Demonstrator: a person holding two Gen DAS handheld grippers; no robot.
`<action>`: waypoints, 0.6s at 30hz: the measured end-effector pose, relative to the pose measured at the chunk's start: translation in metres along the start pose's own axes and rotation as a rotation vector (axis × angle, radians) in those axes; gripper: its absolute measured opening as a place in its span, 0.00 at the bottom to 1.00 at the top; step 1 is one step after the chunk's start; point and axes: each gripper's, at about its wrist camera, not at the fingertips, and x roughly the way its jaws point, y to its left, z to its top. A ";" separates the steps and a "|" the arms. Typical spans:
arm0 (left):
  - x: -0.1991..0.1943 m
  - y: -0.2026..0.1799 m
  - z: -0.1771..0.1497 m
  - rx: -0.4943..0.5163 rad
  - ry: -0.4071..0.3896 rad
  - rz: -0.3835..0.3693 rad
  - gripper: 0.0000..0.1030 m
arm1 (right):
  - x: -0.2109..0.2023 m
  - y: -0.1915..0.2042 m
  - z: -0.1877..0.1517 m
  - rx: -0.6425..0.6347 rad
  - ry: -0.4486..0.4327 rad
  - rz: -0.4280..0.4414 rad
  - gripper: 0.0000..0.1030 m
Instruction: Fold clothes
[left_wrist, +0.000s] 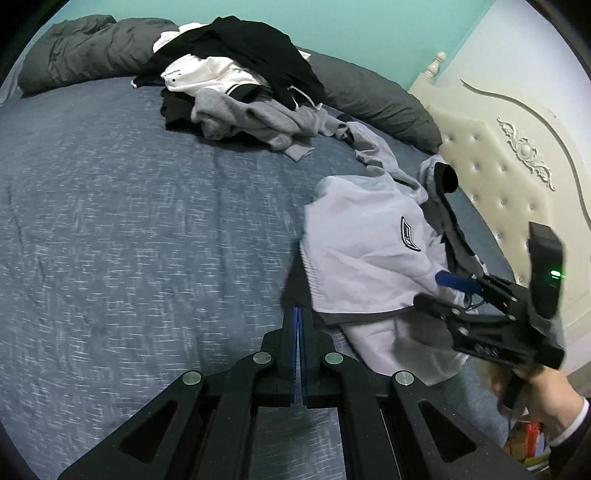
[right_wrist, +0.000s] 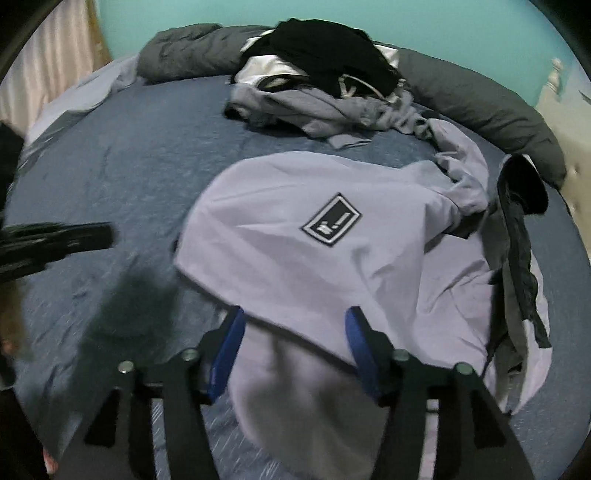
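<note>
The bed (left_wrist: 129, 229) fills both views, with a blue sheet on it. A grey duvet (left_wrist: 92, 55) is rolled along its far edge, and a cream headboard (left_wrist: 509, 177) stands at the right side in my left view.

On the far part of the bed lies a heap (left_wrist: 240, 85) of black, white and grey clothes. I cannot tell how many pieces are in it, because they cover each other.

The task's thing, a pale hoodie (right_wrist: 332, 251) with a black patch (right_wrist: 331, 219), lies crumpled on the near right part of the bed. One sleeve reaches toward the heap and touches it. Its dark lining shows at the right edge.

My right claw (right_wrist: 295, 350) is spread wide, and the hoodie's near edge lies across the gap between the blue pads (right_wrist: 227, 354). The cloth hides the tips, so I cannot tell if they touch it.

My left claw (left_wrist: 300, 325) is pressed together, pads flat against each other. Its tip is at the hoodie's left edge; if cloth is pinched there, I cannot see it.

My right hand (left_wrist: 546, 391) is cut off at the frame.
</note>
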 end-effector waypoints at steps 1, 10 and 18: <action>-0.001 0.002 0.000 0.001 -0.002 0.001 0.01 | 0.005 -0.003 0.000 0.003 -0.003 -0.028 0.62; 0.003 0.010 0.004 -0.006 -0.004 0.005 0.01 | 0.036 -0.021 0.002 -0.016 0.043 -0.026 0.13; 0.015 0.002 0.002 0.003 0.010 -0.001 0.01 | 0.001 -0.039 0.001 -0.018 -0.058 -0.071 0.02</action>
